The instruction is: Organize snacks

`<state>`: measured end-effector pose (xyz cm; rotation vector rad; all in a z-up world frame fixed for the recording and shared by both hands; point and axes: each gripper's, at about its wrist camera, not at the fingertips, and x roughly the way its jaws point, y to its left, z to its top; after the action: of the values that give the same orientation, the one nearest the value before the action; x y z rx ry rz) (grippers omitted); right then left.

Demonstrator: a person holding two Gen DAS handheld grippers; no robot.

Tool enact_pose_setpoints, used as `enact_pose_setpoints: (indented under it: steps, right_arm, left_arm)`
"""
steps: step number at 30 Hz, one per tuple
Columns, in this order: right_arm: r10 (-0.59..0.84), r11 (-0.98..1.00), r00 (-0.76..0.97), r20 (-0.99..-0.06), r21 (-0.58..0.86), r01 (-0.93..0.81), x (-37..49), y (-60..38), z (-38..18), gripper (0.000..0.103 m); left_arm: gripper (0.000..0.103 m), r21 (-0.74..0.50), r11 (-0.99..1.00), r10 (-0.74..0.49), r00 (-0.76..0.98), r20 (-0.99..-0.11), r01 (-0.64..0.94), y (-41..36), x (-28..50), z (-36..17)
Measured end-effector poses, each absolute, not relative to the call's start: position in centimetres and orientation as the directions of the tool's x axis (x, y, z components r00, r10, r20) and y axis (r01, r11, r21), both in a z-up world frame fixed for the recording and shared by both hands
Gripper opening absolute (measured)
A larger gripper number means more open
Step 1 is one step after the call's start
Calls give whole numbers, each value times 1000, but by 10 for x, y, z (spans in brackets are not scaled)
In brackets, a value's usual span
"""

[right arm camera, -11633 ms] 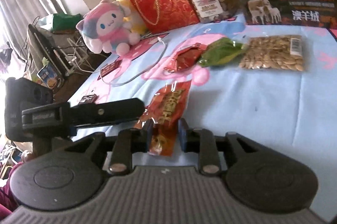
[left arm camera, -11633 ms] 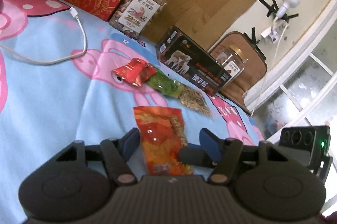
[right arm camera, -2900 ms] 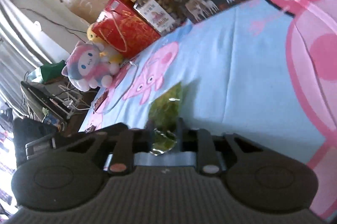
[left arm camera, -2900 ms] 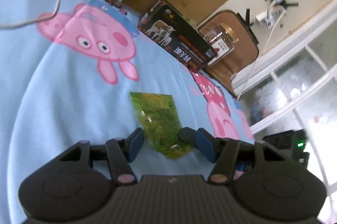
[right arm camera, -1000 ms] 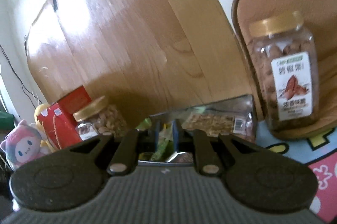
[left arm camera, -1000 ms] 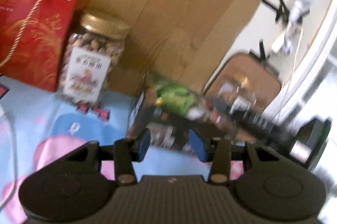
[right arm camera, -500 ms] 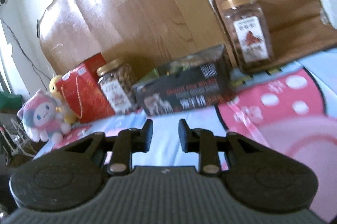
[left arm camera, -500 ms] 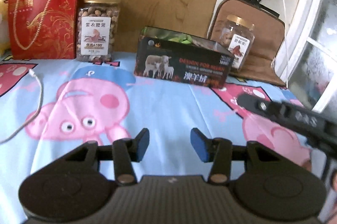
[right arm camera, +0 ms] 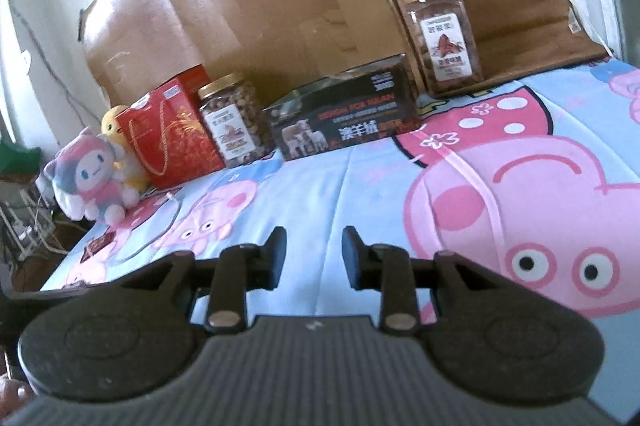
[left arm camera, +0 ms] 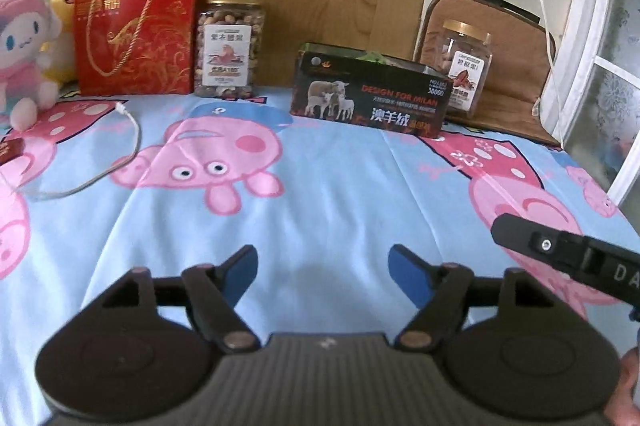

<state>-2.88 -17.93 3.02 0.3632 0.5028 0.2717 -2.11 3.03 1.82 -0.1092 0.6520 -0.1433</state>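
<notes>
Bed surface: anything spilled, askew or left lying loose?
No snack packets lie loose and nothing is spilled. A white cable trails over the sheet at the left, and a small red item sits at its left edge. The black box stands slightly angled to the wall. Both grippers, left and right, are open and empty.

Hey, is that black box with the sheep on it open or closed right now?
Open. The black sheep box has no lid on top, and a green packet peeks above its rim.
</notes>
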Motion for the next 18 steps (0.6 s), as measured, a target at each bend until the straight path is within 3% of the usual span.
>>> enact_pose_setpoints:
  steps: [12, 16, 18]
  right_arm:
    - [326, 914, 859, -395, 363, -180, -47, -166, 36, 42]
    - [317, 913, 867, -383, 370, -171, -50, -168, 40, 46]
    - [314, 912, 871, -378, 376, -166, -50, -170, 41, 48]
  left_arm:
    - [79, -150, 986, -147, 795, -588, 72, 40, -35, 17]
    - [97, -154, 984, -165, 800, -577, 91, 38, -39, 18]
    - [98, -143, 985, -164, 806, -568, 100, 36, -41, 20]
